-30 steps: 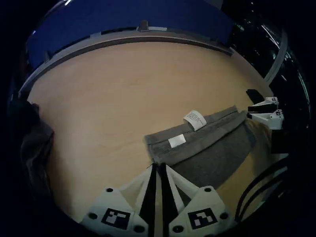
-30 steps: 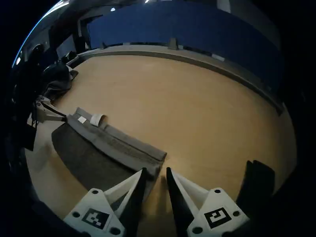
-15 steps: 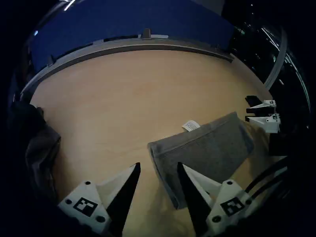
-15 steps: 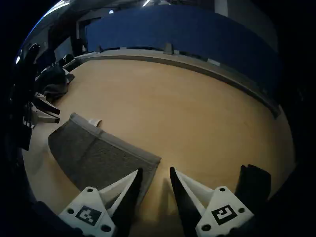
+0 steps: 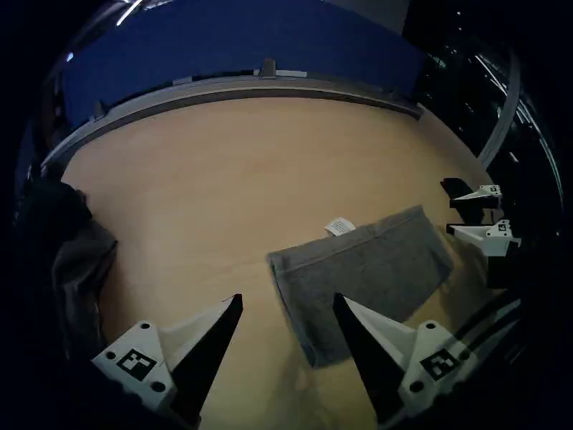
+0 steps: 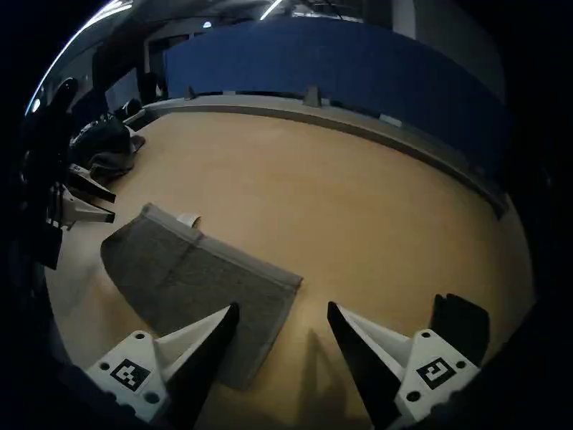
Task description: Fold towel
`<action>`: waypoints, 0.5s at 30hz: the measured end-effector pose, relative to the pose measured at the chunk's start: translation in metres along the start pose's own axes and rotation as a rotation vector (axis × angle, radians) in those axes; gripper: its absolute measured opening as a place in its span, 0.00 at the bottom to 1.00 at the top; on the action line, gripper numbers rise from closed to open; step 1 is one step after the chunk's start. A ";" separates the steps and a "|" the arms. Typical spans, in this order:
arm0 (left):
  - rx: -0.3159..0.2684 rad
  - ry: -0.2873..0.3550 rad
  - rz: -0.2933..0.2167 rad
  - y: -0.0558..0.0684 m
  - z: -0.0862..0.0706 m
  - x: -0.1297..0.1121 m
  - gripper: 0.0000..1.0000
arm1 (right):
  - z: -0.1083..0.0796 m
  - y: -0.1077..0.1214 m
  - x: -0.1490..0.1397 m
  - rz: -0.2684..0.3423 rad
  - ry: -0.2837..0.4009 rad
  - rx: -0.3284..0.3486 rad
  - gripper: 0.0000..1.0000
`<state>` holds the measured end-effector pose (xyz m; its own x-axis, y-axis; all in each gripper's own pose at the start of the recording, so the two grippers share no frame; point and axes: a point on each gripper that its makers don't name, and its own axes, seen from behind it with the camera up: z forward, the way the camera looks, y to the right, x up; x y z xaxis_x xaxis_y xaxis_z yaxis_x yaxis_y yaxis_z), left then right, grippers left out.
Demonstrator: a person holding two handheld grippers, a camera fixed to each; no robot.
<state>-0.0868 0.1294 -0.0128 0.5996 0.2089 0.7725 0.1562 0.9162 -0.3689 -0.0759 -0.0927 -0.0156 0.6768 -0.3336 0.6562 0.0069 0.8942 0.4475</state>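
Grey towel point(image 5: 365, 276) folded into a flat oblong on wood table point(image 5: 215, 179), white tag point(image 5: 339, 226) poking out at its far edge. Left gripper point(image 5: 286, 297) spread wide, clamped on nothing, poised at towel's near end: one finger over bare wood, the other in front of cloth. Contact with cloth impossible to judge. Right gripper point(image 6: 283, 307) likewise spread wide and holding nothing, at opposite end of towel, with left finger overlapping a corner and right finger over bare table. From left gripper view, right gripper far off to the right, just beyond towel's end, jaws parted. From right gripper view, left gripper far to the left, just past towel, jaws also parted. Dark cloth heap point(image 5: 71, 265) well to left of left gripper, near table edge. Black object point(image 6: 458, 315) just right of right gripper's right finger. Blue partition point(image 6: 344, 57) straight ahead of both, beyond table's far edge.
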 end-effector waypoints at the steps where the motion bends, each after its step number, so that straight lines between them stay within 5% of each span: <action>1: 0.000 -0.001 -0.003 0.001 -0.003 -0.003 0.94 | -0.002 -0.001 -0.002 0.001 -0.002 0.002 0.95; 15: 0.003 -0.014 -0.093 0.015 -0.044 -0.056 0.94 | -0.021 -0.022 -0.042 0.004 -0.044 0.030 0.95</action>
<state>-0.0833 0.1158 -0.0847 0.5718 0.1277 0.8104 0.2083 0.9329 -0.2939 -0.0894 -0.0918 -0.0654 0.6438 -0.3433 0.6838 -0.0185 0.8864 0.4625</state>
